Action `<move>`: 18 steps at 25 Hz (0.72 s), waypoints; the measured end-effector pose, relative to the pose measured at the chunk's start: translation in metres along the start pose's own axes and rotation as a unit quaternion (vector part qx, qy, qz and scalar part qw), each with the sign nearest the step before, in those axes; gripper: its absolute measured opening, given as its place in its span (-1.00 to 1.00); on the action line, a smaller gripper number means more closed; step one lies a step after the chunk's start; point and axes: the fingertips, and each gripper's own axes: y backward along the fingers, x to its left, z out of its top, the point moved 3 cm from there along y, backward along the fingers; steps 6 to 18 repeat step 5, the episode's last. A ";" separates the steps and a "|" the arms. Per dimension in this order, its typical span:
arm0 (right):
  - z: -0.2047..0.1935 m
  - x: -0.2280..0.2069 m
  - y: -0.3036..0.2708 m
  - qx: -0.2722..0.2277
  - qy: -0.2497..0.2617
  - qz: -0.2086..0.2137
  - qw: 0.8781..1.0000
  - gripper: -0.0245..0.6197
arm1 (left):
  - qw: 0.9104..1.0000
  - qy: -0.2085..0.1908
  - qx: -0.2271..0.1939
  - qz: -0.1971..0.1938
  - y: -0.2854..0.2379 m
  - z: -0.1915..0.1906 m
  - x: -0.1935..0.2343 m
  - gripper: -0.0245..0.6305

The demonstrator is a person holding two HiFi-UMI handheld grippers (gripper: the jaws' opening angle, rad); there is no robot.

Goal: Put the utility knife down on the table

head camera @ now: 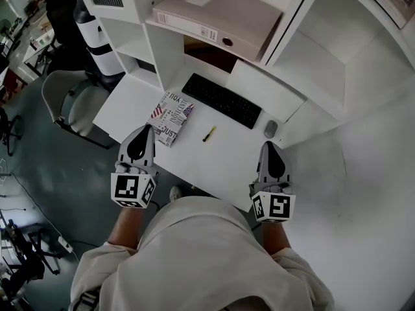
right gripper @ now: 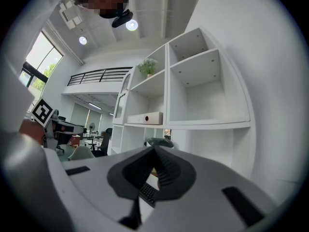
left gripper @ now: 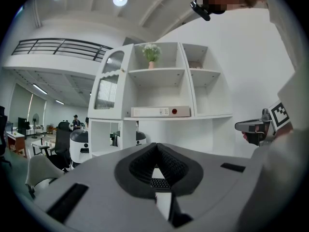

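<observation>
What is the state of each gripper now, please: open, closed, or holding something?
Left gripper: closed, holding nothing.
Right gripper: closed, holding nothing.

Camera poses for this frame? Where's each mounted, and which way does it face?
Head view: on the person's head, steeply down at the desk, keyboard, utility knife; shows left gripper, right gripper, torso.
Left gripper view: rides left gripper, level toward shelf unit; own shut jaws, right gripper at right edge.
Right gripper view: rides right gripper, level toward same shelves; own shut jaws, left gripper at left edge.
Shared: binder in all three.
</observation>
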 end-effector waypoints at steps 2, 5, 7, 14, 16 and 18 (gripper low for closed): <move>-0.001 -0.001 0.000 0.001 -0.001 -0.001 1.000 -0.91 | 1.000 0.003 0.002 -0.001 -0.001 -0.001 0.000 -0.93; 0.000 -0.003 0.000 0.000 0.001 -0.002 1.000 -0.91 | 1.000 0.004 0.003 -0.003 -0.003 -0.001 -0.001 -0.93; 0.000 -0.003 0.000 0.000 0.001 -0.002 1.000 -0.91 | 1.000 0.004 0.003 -0.003 -0.003 -0.001 -0.001 -0.93; 0.000 -0.003 0.000 0.000 0.001 -0.002 1.000 -0.91 | 1.000 0.004 0.003 -0.003 -0.003 -0.001 -0.001 -0.93; 0.000 -0.003 0.000 0.000 0.001 -0.002 1.000 -0.91 | 1.000 0.004 0.003 -0.003 -0.003 -0.001 -0.001 -0.93; 0.000 -0.003 0.000 0.000 0.001 -0.002 1.000 -0.91 | 1.000 0.004 0.003 -0.003 -0.003 -0.001 -0.001 -0.93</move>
